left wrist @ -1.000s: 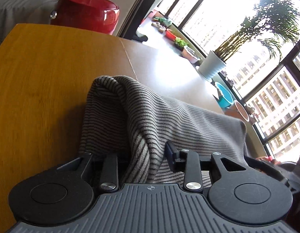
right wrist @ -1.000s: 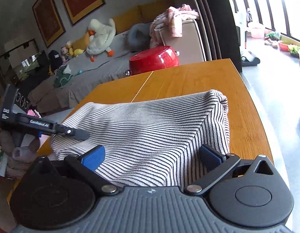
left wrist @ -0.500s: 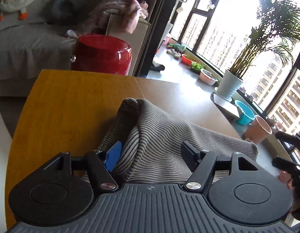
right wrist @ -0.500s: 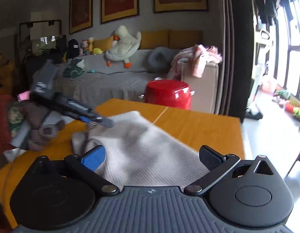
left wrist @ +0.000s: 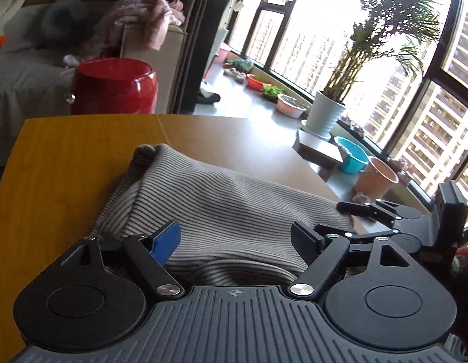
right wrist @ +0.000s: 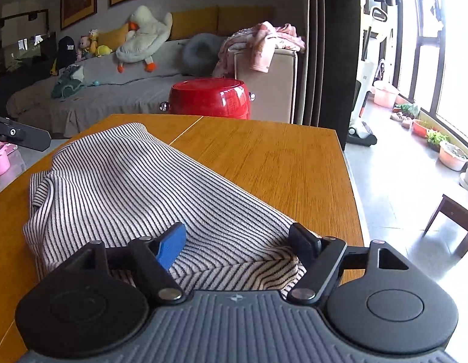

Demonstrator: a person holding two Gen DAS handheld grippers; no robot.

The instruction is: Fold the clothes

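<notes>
A grey-and-white striped garment (left wrist: pixel 234 199) lies folded in a loose heap on the wooden table (left wrist: pixel 67 166). My left gripper (left wrist: pixel 235 239) hovers over its near edge, its jaws opening; cloth lies below the gap and neither pad presses on it. In the right wrist view the same garment (right wrist: pixel 128 187) stretches away to the left across the table (right wrist: pixel 279 157). The jaws of my right gripper (right wrist: pixel 237 242) are closing, with the garment's near hem bunched between them. The right gripper (left wrist: pixel 370 211) shows at the cloth's right corner, the left gripper (right wrist: pixel 19 133) at the far left.
A red round pot (right wrist: pixel 209 96) stands just beyond the table's far edge, with a sofa (right wrist: pixel 113 90) covered in soft toys behind it. Potted plants and bowls (left wrist: pixel 324 115) line the window sill. A low wooden stool (right wrist: pixel 455 211) stands on the floor to the right.
My left gripper has let go of the raised fold of cloth, widened its jaws and drawn back and upward. The right gripper's jaws have narrowed over the hem.
</notes>
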